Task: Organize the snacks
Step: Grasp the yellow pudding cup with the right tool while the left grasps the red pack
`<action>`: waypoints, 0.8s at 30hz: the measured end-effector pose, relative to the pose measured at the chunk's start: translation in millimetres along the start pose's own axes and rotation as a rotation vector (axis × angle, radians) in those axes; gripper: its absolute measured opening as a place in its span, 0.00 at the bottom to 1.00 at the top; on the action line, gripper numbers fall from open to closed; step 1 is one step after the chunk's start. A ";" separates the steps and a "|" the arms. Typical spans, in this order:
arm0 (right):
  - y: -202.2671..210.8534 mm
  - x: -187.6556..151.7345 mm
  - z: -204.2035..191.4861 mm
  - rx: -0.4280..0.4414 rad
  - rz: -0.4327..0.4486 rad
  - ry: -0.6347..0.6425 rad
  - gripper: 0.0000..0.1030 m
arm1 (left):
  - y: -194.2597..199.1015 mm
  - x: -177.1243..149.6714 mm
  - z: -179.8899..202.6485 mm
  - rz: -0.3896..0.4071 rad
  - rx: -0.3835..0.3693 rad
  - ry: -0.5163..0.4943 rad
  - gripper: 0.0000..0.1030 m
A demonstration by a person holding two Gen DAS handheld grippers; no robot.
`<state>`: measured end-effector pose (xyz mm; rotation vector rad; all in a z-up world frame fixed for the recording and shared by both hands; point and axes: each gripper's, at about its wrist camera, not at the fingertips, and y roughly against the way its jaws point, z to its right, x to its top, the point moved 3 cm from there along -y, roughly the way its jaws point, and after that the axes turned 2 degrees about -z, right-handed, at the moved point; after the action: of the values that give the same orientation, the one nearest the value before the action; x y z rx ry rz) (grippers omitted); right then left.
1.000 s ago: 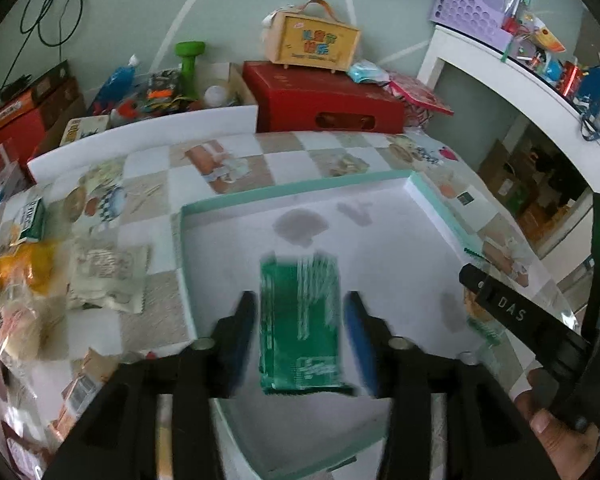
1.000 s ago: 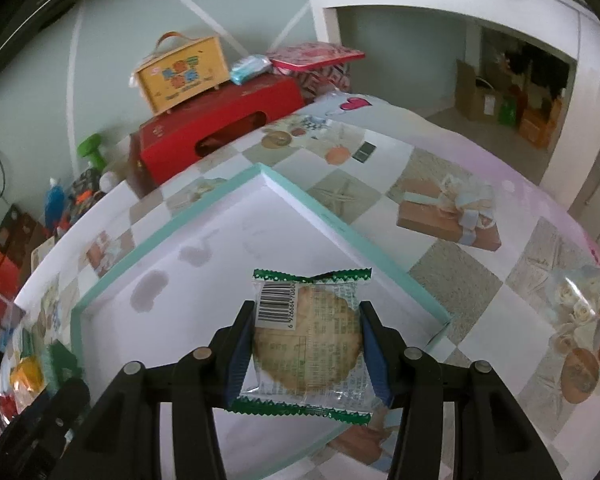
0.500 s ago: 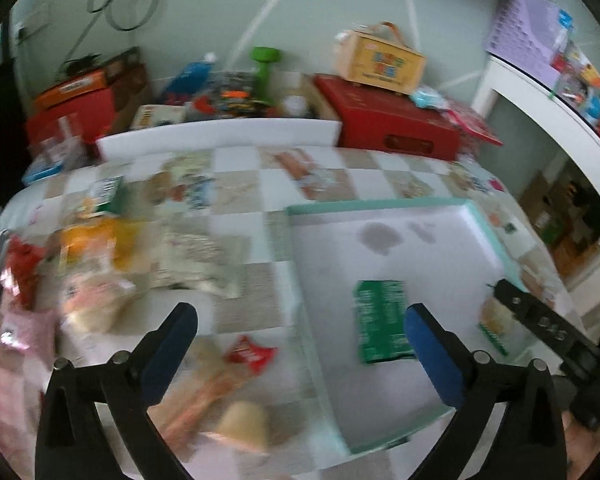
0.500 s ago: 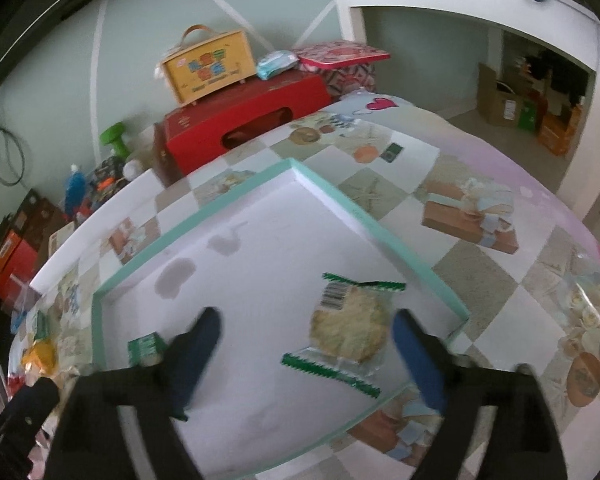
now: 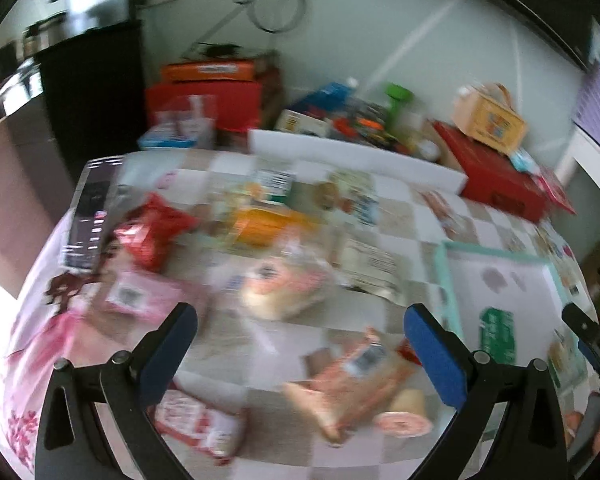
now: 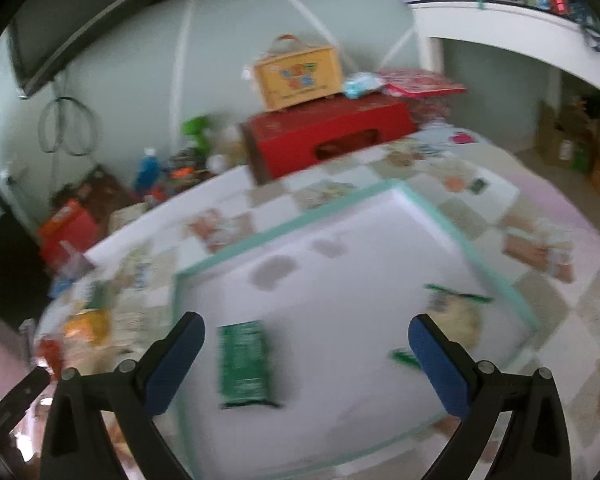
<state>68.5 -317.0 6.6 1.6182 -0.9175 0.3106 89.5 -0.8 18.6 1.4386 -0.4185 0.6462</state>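
Swinging away from the tray, the left hand-held gripper now faces the loose snack pile on the counter, its blue pads spread wide with nothing between them; half a second ago it still looked across the tray. The green packet it let go lies flat inside the white tray, at the right of that view. The right hand-held gripper also stands wide apart and empty, drawn back since the earlier frame. Below it the green packet and the round cracker pack rest apart on the tray floor. Both views are blurred.
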 end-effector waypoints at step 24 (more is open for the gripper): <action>-14.8 -96.2 -151.3 0.288 -0.233 0.428 1.00 | -5.1 -52.5 -83.2 -0.210 -0.025 0.179 1.00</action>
<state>58.0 -140.2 -24.7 1.8059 -0.3653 0.6195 43.2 73.2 -27.0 1.3661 -0.1328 0.5914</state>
